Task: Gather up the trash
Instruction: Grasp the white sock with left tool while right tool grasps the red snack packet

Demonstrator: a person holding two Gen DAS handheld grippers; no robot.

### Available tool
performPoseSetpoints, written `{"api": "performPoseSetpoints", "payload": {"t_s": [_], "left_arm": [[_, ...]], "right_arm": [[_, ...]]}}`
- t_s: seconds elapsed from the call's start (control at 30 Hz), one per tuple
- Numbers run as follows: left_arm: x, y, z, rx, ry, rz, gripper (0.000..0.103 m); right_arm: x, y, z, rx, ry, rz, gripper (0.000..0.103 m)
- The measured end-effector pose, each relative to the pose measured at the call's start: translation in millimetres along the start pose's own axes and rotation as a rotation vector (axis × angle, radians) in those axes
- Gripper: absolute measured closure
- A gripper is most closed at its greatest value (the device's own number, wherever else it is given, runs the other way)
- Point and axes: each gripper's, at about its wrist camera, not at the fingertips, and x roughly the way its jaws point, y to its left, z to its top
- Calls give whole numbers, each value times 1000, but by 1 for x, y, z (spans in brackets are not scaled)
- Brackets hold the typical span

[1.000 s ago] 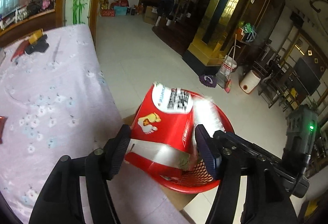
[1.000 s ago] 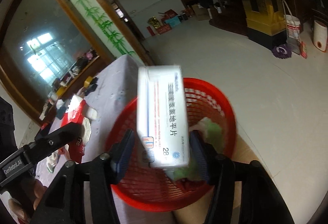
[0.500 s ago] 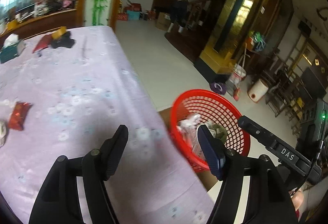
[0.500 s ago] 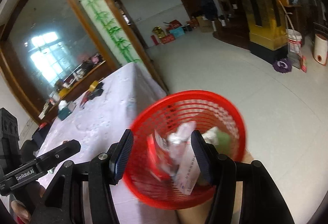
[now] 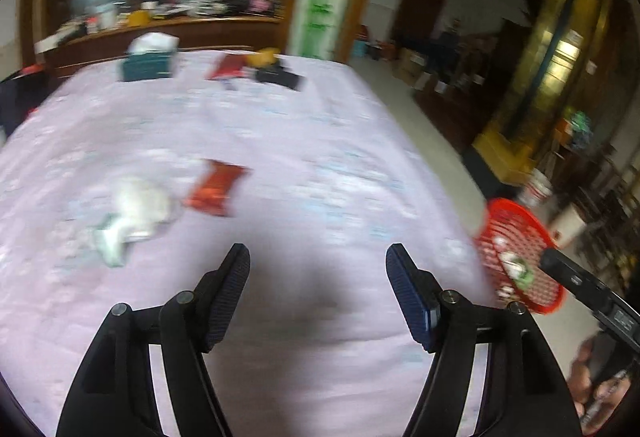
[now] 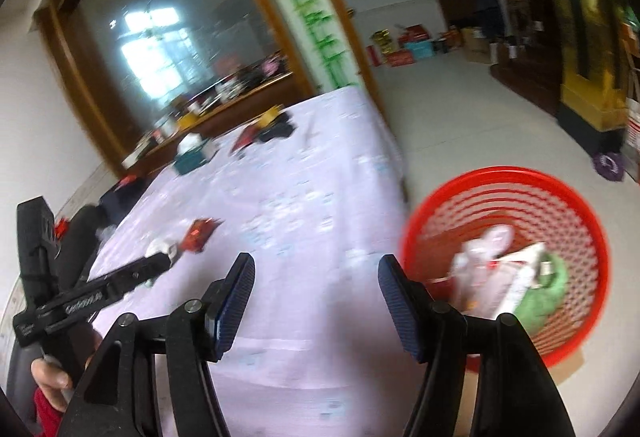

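Two grippers hang over a table (image 5: 320,141) covered with a pale lilac flowered cloth, and neither one carries anything. The left gripper (image 5: 318,293) has its jaws parted with only bare cloth showing between the pads. The right gripper (image 6: 316,301) has its jaws spreading wider at this moment, again with nothing between them but cloth.

Some trash lies on the table ahead of the left gripper: a red wrapper (image 5: 216,189) and, just beside it to the left, a crumpled white wad (image 5: 132,213); motion blur hides whether the two touch. In the right wrist view the same wrapper (image 6: 200,233) and wad (image 6: 160,247) sit beyond the tip of the left gripper's body.

A red mesh basket (image 6: 576,197) stands on the floor off the table's right edge, resting on a piece of brown cardboard (image 6: 568,367). Inside it sit a white box, pale crumpled bits and something green, all smeared by blur. The left wrist view catches the basket (image 5: 520,213) at the right, partly behind the right gripper's black bar.

At the far end of the table are a teal tissue box (image 5: 148,65), a small red packet (image 5: 226,67), something yellow (image 5: 262,57) and a black object (image 5: 278,77). A hand (image 6: 52,377) grips the left tool's handle at the lower left of the right wrist view.
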Motion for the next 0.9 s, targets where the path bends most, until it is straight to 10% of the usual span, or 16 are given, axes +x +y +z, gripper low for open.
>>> {"api": "performPoseSetpoints", "payload": {"t_s": [0.23,0.63,0.9], "left_arm": [[12,97,20,-147,7,243,31],[98,141,29,-191,140,280,32],[95,137,28,-165,109,242,74]], "right_arm": [[24,48,-8,-73,54,71,32],[43,78,-9,-153,106,80,32],[62,92,0,-158,159,109,32]]}}
